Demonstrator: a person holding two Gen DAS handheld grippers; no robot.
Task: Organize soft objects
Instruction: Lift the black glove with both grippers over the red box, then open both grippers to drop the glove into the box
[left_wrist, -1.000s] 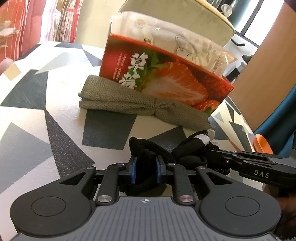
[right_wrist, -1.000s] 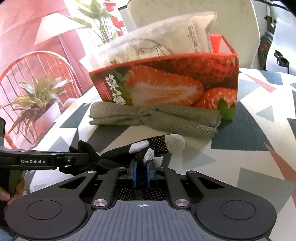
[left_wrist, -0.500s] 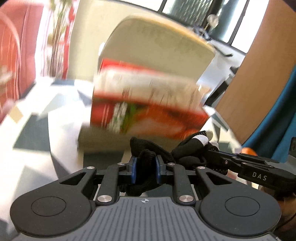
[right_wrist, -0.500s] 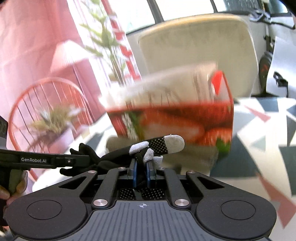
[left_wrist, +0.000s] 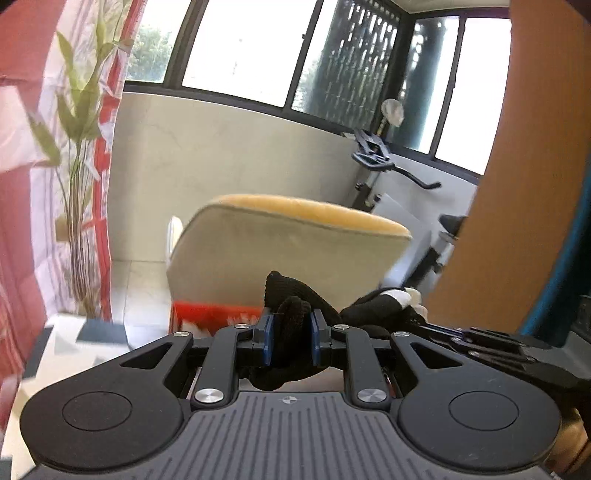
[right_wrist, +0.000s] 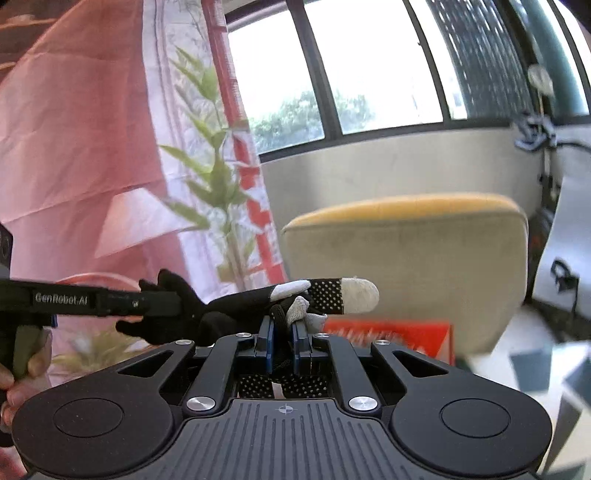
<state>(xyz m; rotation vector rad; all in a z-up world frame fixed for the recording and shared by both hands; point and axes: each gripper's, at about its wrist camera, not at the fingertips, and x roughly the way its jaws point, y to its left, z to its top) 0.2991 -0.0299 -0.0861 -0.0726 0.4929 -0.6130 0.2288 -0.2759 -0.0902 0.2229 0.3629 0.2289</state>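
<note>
A black glove (left_wrist: 295, 306) with white fingertips hangs in the air between both tools. My left gripper (left_wrist: 290, 338) is shut on its bunched black cuff end. My right gripper (right_wrist: 283, 341) is shut on the glove (right_wrist: 258, 299) near its dotted, white-tipped fingers, which stick out to the right. The left tool (right_wrist: 92, 299) reaches in from the left of the right wrist view; the right tool (left_wrist: 480, 341) crosses the lower right of the left wrist view. Below and beyond the glove, only the top rim of the red strawberry box (left_wrist: 207, 315) (right_wrist: 399, 338) shows.
A beige chair with a yellow top (left_wrist: 288, 243) (right_wrist: 406, 251) stands behind the box. The patterned table (left_wrist: 74, 347) shows at lower left. A plant and a red-and-white curtain (left_wrist: 81, 166) are on the left, an exercise bike (left_wrist: 373, 158) by the windows.
Both grippers have risen with the glove held between them and tipped upward. The table, the folded grey cloth and most of the box dropped out of view.
</note>
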